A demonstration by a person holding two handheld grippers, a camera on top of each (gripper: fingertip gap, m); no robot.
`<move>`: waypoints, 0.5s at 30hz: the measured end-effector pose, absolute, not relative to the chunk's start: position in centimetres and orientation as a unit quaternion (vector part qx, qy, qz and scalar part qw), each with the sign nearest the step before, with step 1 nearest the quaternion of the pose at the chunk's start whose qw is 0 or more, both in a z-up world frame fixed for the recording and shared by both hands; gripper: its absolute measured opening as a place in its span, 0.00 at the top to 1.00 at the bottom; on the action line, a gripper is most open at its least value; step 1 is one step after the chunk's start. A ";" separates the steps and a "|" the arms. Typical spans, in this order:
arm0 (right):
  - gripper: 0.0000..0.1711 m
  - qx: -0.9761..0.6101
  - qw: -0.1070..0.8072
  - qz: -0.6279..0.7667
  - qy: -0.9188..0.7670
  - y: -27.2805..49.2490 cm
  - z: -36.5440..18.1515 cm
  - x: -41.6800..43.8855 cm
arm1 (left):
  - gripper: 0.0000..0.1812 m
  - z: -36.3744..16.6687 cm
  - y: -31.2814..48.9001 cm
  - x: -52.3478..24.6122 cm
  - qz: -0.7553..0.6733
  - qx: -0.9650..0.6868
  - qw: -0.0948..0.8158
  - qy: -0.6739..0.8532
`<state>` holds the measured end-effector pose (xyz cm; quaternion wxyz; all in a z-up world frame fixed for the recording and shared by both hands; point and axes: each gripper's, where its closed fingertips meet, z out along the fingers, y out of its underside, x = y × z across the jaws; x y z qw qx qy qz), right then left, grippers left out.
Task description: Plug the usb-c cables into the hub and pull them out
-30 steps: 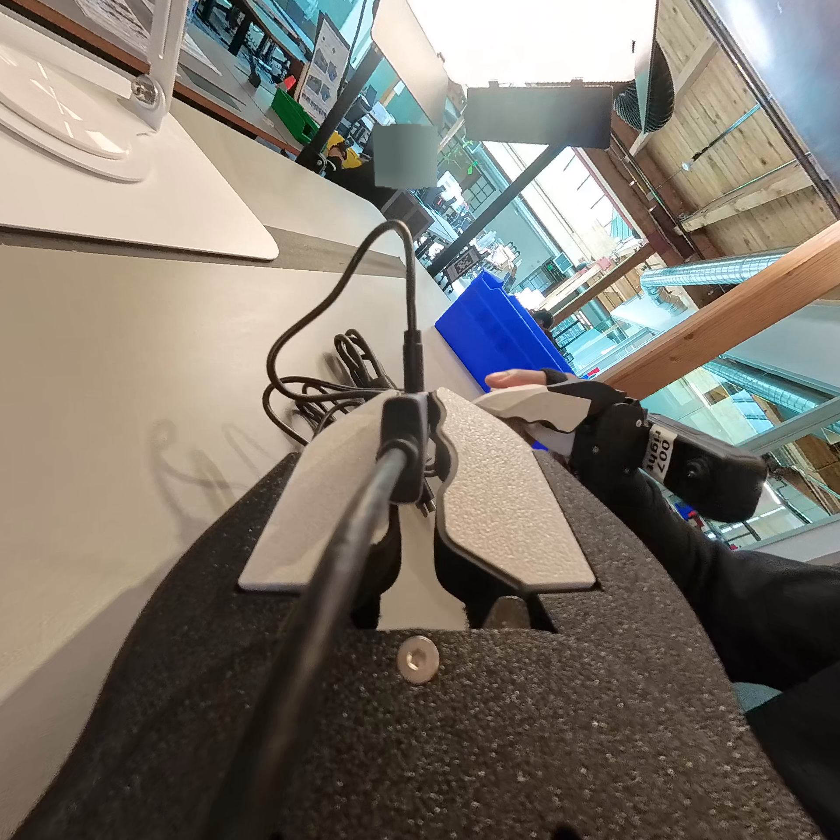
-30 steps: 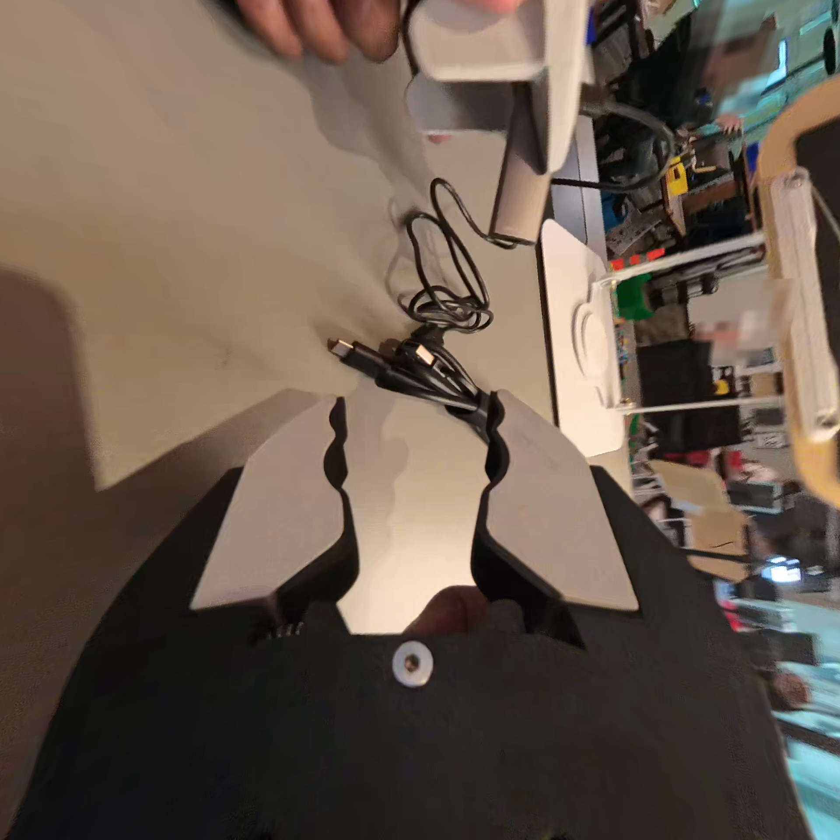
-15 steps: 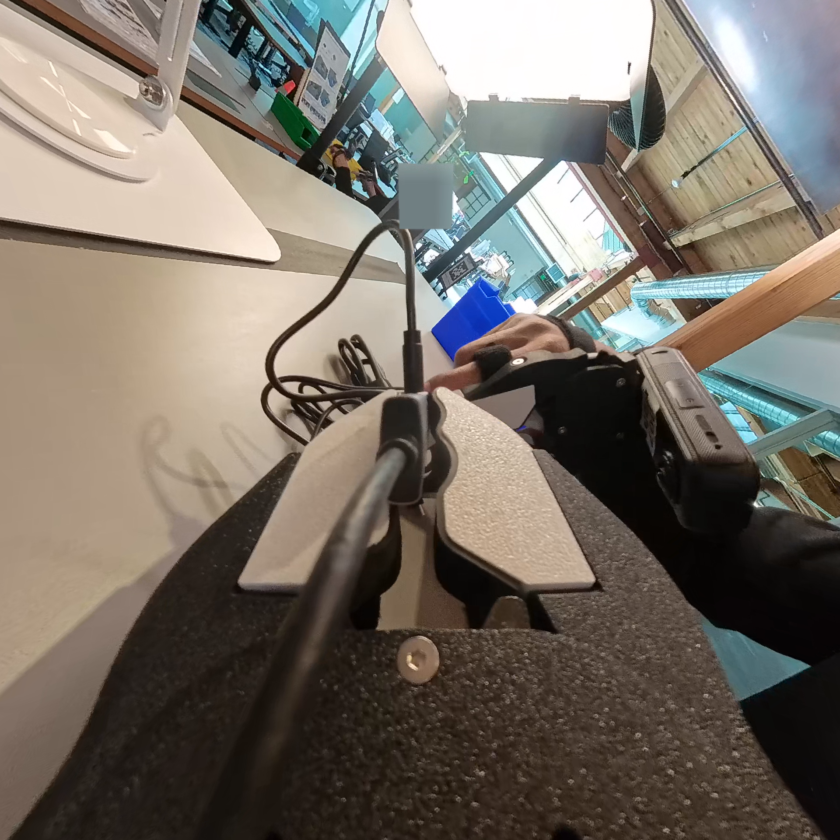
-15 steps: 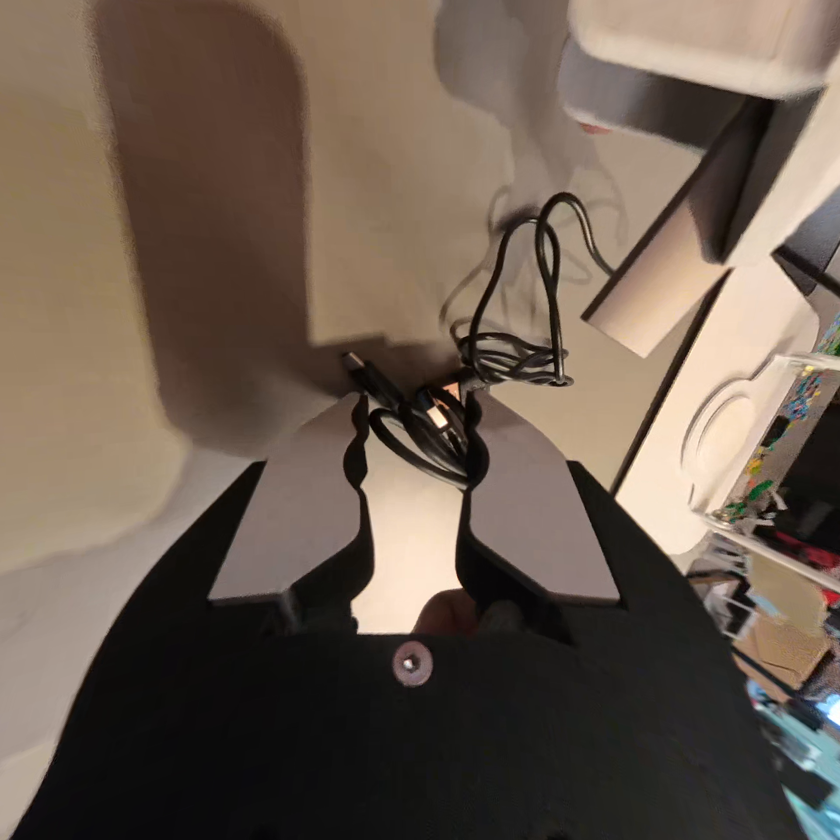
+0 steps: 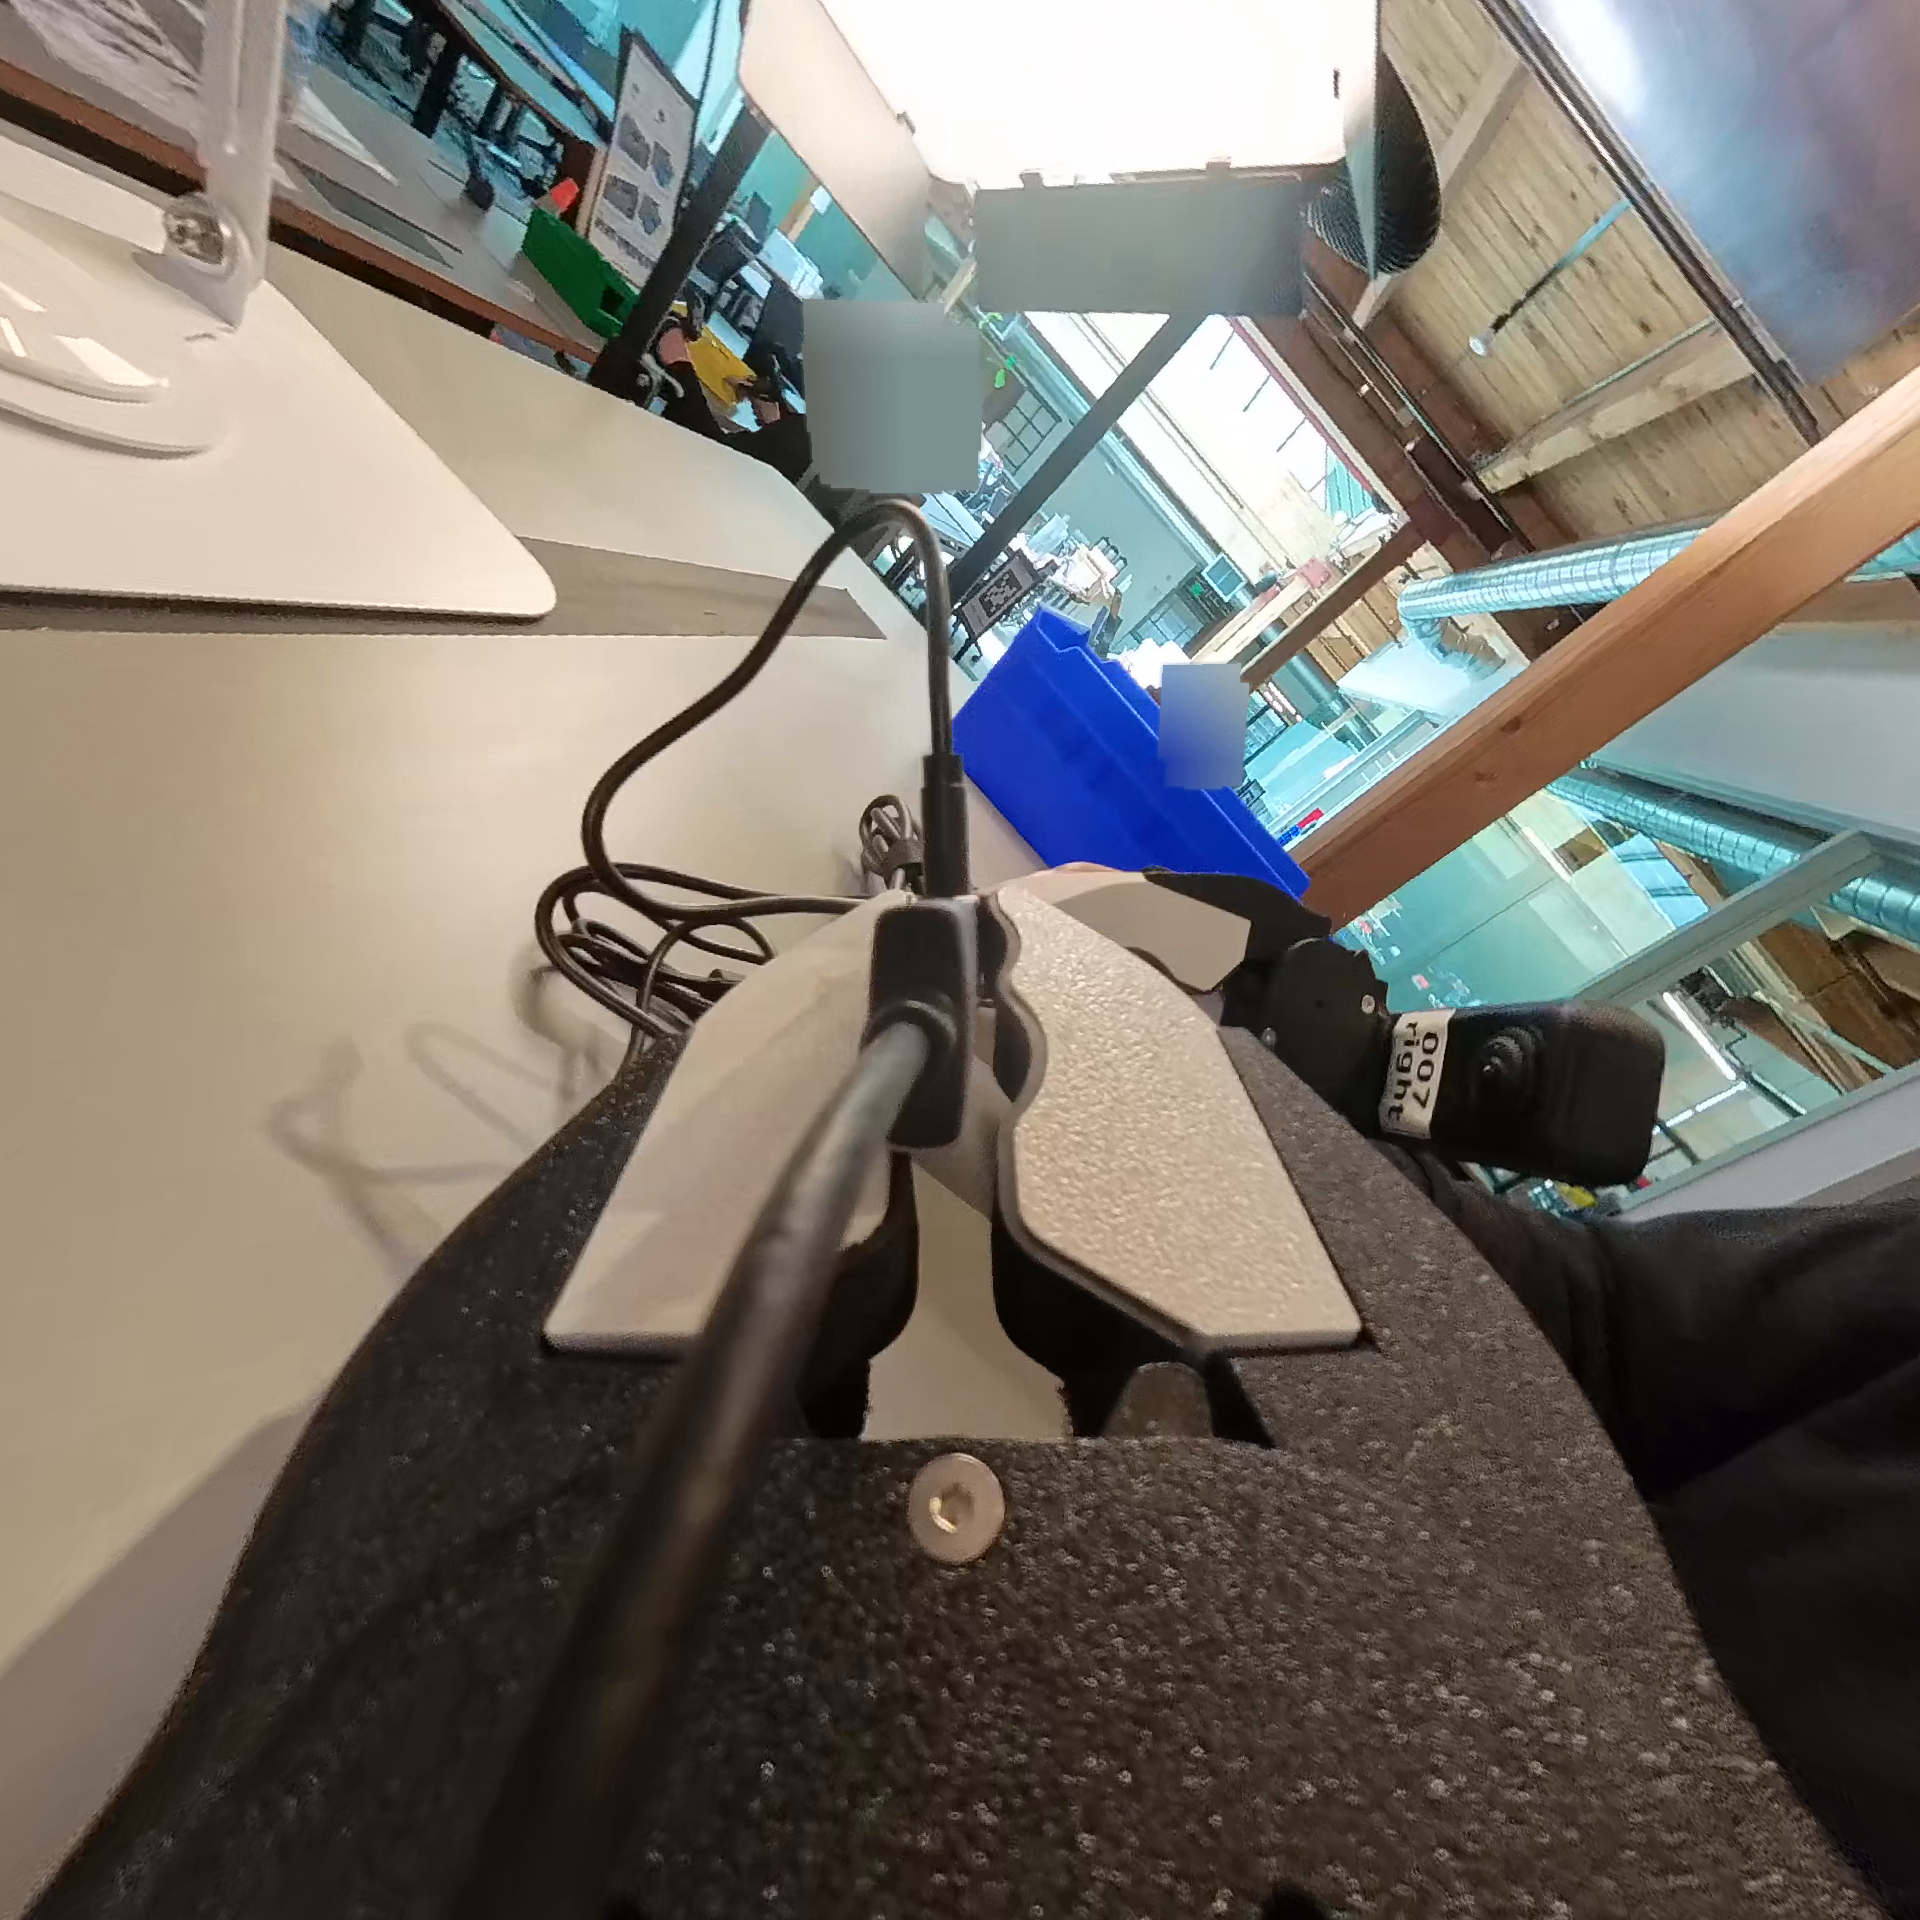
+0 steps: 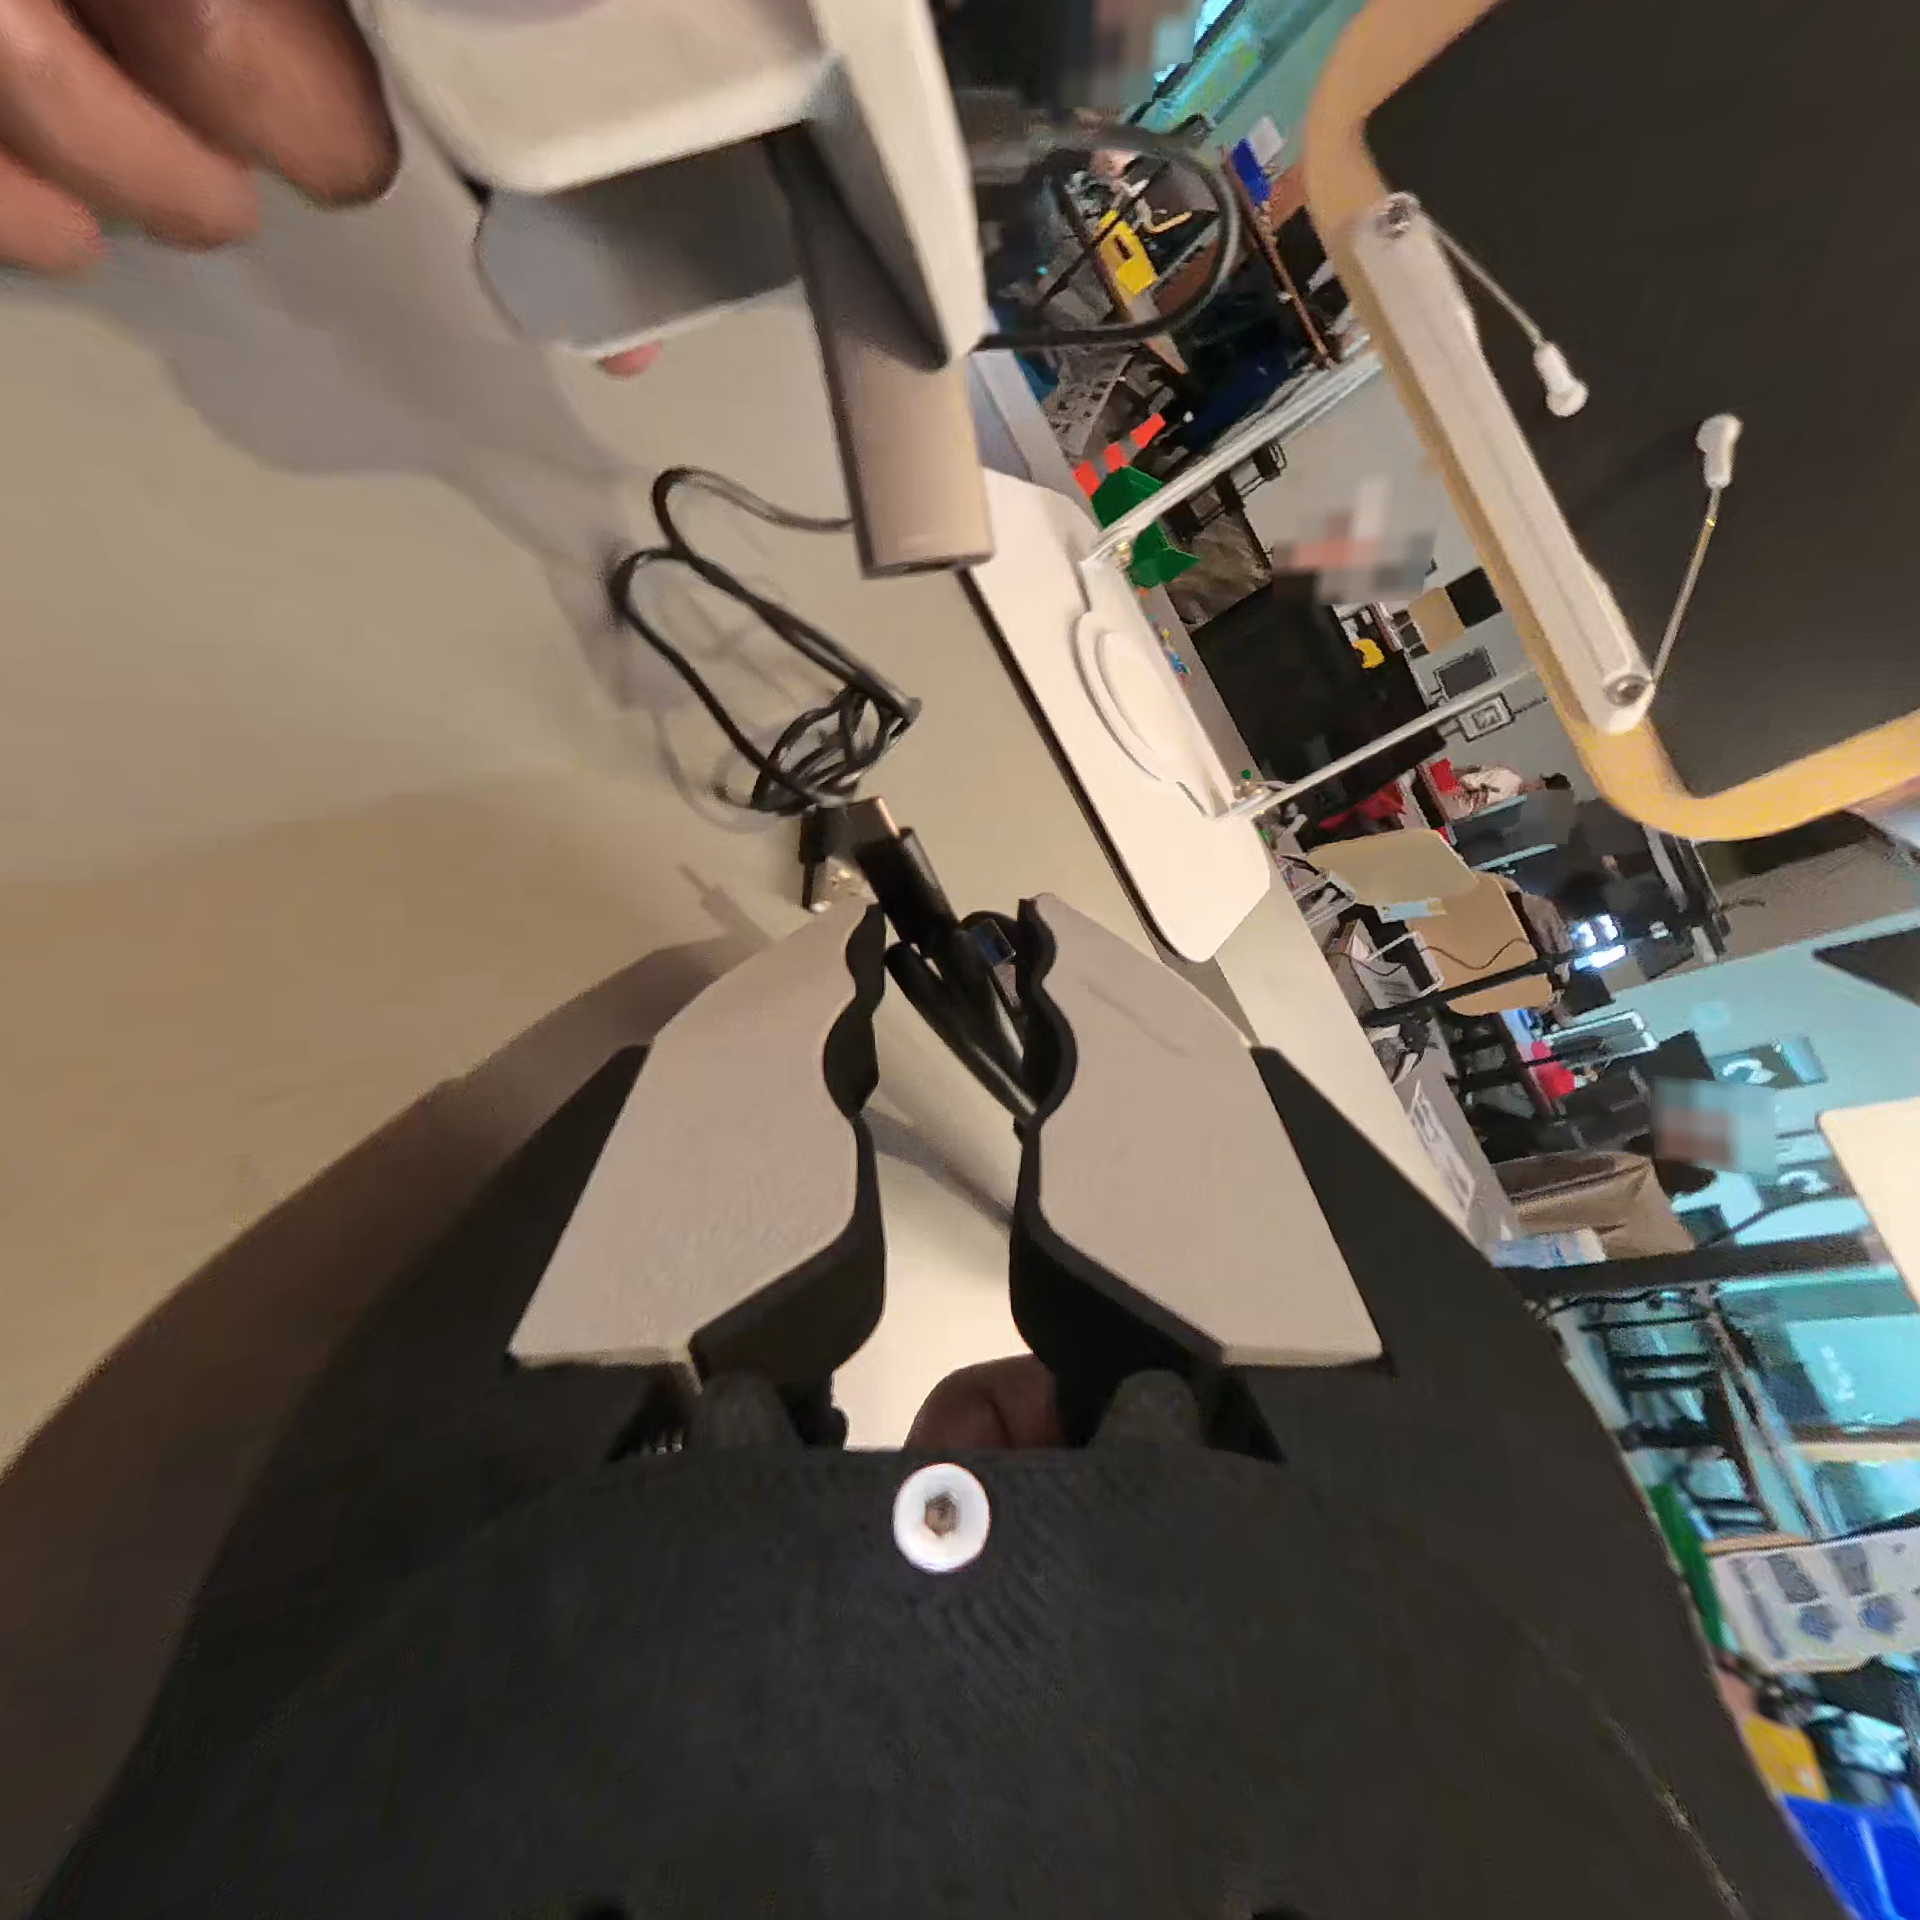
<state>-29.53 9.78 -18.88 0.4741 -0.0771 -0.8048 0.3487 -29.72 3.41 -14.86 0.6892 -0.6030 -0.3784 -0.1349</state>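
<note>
My left gripper (image 5: 935,914) is shut on the thin grey hub (image 5: 920,1003), which I see end-on above the table. A black usb-c cable (image 5: 945,821) is plugged into the hub's far end and loops down to a coil (image 5: 644,935) on the table. In the right wrist view the hub (image 6: 904,447) hangs in the left gripper (image 6: 790,208) above that coil (image 6: 821,748). My right gripper (image 6: 951,925) has its jaws narrowed onto a second black cable (image 6: 914,883) just behind its plug, which sticks out past the tips. The right gripper also shows in the left wrist view (image 5: 1174,914).
A white stand base (image 5: 260,499) lies on the grey table at the far left; it also shows in the right wrist view (image 6: 1143,727). A blue bin (image 5: 1091,769) sits beyond the grippers. The hub's own thick cable (image 5: 790,1299) runs back over my left gripper. The gap from one gripper's tips to the other's is roughly 8 cm.
My right gripper swung over the loose cable ends and its jaws narrowed onto the black cable. My left gripper held the hub nearly still.
</note>
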 end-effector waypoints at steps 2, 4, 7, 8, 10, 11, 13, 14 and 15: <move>0.86 -0.092 0.476 0.365 -0.795 9.6 -18.2 -29.5 | 0.94 -14.5 3.7 -29.4 -0.127 -0.609 0.696 -0.358; 0.86 -0.101 0.479 0.380 -0.785 9.4 -17.8 -29.6 | 0.94 -14.0 4.0 -29.2 -0.117 -0.611 0.706 -0.338; 0.86 -0.110 0.487 0.395 -0.771 9.3 -17.3 -29.8 | 0.94 -13.4 4.4 -28.6 -0.104 -0.616 0.718 -0.309; 0.86 -0.110 0.490 0.400 -0.767 9.2 -17.1 -29.9 | 0.94 -13.3 4.6 -28.4 -0.099 -0.618 0.720 -0.299; 0.86 -0.108 0.500 0.404 -0.759 9.0 -16.8 -29.8 | 0.94 -12.9 4.8 -28.1 -0.093 -0.618 0.728 -0.282; 0.87 -0.104 0.503 0.405 -0.756 8.9 -16.8 -29.8 | 0.94 -12.6 4.8 -27.9 -0.095 -0.614 0.735 -0.272; 0.87 -0.098 0.507 0.403 -0.756 8.7 -16.8 -29.7 | 0.94 -12.0 4.8 -27.3 -0.108 -0.600 0.752 -0.252; 0.87 -0.094 0.507 0.405 -0.755 8.6 -16.7 -29.6 | 0.94 -11.6 4.7 -27.0 -0.118 -0.591 0.760 -0.242; 0.87 -0.092 0.507 0.406 -0.755 8.5 -16.7 -29.5 | 0.94 -11.2 4.5 -26.7 -0.128 -0.581 0.770 -0.231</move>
